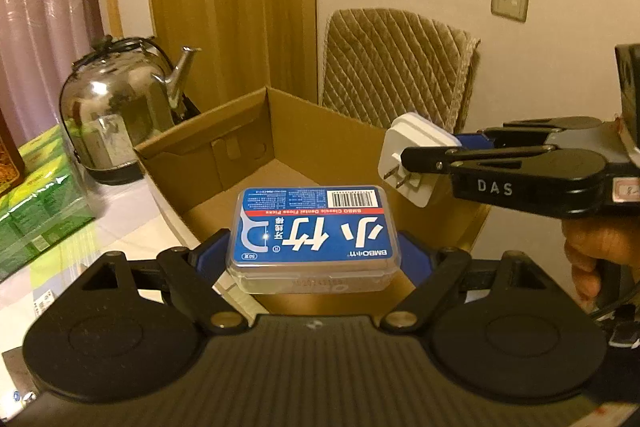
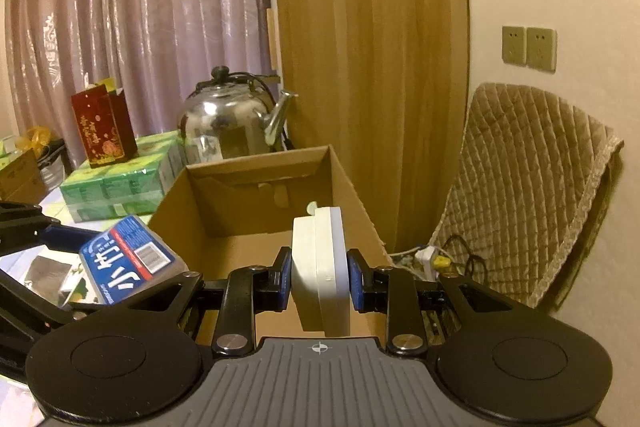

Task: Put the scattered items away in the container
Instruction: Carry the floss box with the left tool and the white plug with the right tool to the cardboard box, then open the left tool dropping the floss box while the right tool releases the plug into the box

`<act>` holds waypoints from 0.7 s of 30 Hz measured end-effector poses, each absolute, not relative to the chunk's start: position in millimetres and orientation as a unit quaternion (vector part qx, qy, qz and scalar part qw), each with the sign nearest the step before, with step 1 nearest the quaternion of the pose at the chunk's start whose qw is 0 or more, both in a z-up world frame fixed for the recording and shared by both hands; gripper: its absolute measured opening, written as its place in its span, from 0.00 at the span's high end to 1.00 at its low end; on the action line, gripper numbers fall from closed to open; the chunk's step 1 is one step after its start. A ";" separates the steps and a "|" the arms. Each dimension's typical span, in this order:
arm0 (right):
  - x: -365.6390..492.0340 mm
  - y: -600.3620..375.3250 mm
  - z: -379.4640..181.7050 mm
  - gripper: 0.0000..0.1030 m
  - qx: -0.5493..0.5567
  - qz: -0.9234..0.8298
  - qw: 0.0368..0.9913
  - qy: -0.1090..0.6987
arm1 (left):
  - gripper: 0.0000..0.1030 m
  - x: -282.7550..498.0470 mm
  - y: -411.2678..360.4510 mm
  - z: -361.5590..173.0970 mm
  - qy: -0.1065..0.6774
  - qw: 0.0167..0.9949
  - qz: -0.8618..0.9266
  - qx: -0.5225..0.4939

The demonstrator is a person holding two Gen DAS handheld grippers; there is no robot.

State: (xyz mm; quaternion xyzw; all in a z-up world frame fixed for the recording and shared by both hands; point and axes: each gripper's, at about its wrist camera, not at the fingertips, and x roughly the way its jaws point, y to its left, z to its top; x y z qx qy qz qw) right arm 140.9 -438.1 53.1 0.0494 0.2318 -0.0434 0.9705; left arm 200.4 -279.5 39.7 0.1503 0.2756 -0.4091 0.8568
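1. With the open brown cardboard box [image 1: 256, 151] straight ahead, my left hand-held gripper [image 1: 312, 259] clamps the blue-labelled clear plastic floss-pick case [image 1: 314, 227] over its near rim.
2. My right hand-held gripper [image 2: 319, 277] pinches the white plastic plug adapter [image 2: 320, 267], upright, above the box's right wall.

Left wrist: rides the left gripper [image 1: 314, 251], close, angled down at the box [image 1: 224, 131].
Right wrist: rides the right gripper [image 2: 319, 277], facing likewise.
Shared: box, kettle [image 1: 116, 107], chair [image 1: 396, 67].
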 end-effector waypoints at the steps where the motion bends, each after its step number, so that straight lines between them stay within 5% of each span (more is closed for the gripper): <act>1: 140.7 -439.7 51.8 0.75 0.051 -0.044 0.970 0.232 | 0.18 201.9 -282.0 37.5 0.278 0.855 -0.410 0.151; 21: 142.8 -441.8 42.2 0.75 0.059 -0.041 0.968 0.240 | 0.15 202.1 -274.6 38.3 0.273 0.860 -0.401 0.161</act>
